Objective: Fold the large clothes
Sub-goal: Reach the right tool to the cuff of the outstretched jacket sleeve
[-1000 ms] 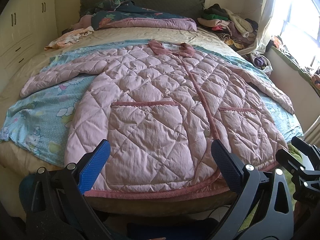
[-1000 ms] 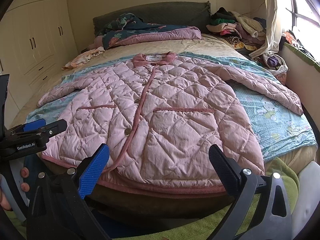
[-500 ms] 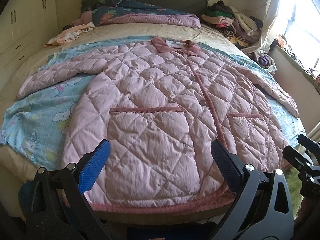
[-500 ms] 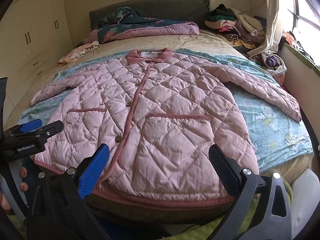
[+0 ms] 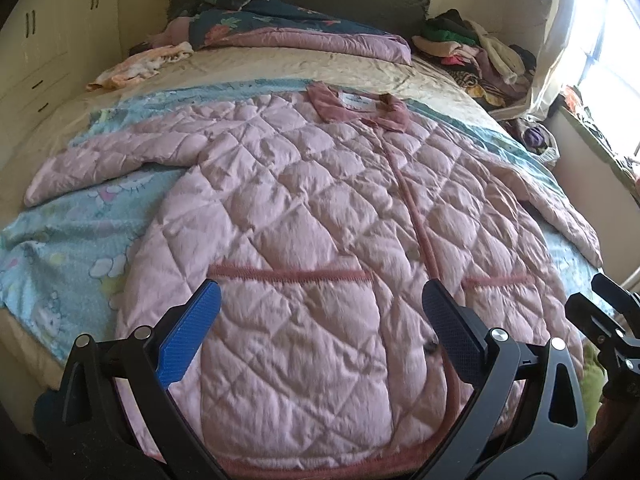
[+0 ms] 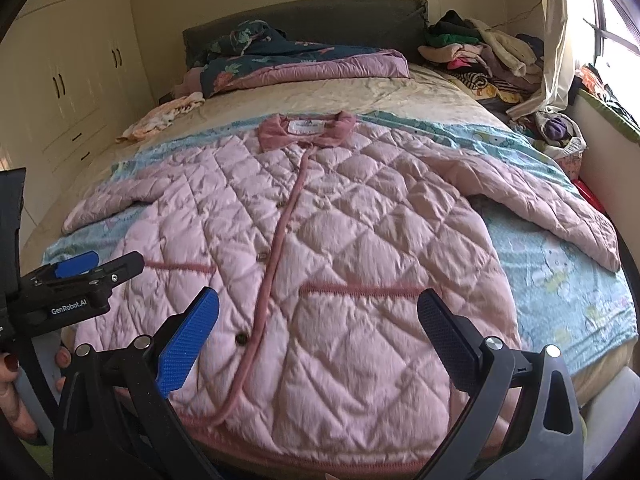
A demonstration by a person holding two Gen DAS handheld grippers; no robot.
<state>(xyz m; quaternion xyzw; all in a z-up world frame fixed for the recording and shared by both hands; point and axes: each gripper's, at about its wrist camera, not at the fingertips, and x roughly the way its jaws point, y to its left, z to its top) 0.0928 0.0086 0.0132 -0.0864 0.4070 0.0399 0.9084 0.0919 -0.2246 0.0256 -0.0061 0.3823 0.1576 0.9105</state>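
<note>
A large pink quilted jacket [image 5: 320, 216] lies flat and face up on the bed, collar at the far end, both sleeves spread out; it also shows in the right wrist view [image 6: 332, 240]. My left gripper [image 5: 320, 332] is open and empty, hovering over the jacket's left pocket near the hem. My right gripper [image 6: 316, 328] is open and empty over the right pocket near the hem. The left gripper shows at the left edge of the right wrist view [image 6: 76, 280]; the right gripper shows at the right edge of the left wrist view [image 5: 608, 320].
A light blue cartoon sheet [image 6: 560, 280] lies under the jacket on the bed. A folded quilt [image 5: 304, 28] lies by the headboard, a pile of clothes [image 6: 484, 56] at the far right corner. White wardrobes [image 6: 68, 80] stand on the left, a window [image 5: 612, 40] on the right.
Both grippers have moved forward over the jacket's hem toward the pockets. Both stay open. The jacket has not moved.
</note>
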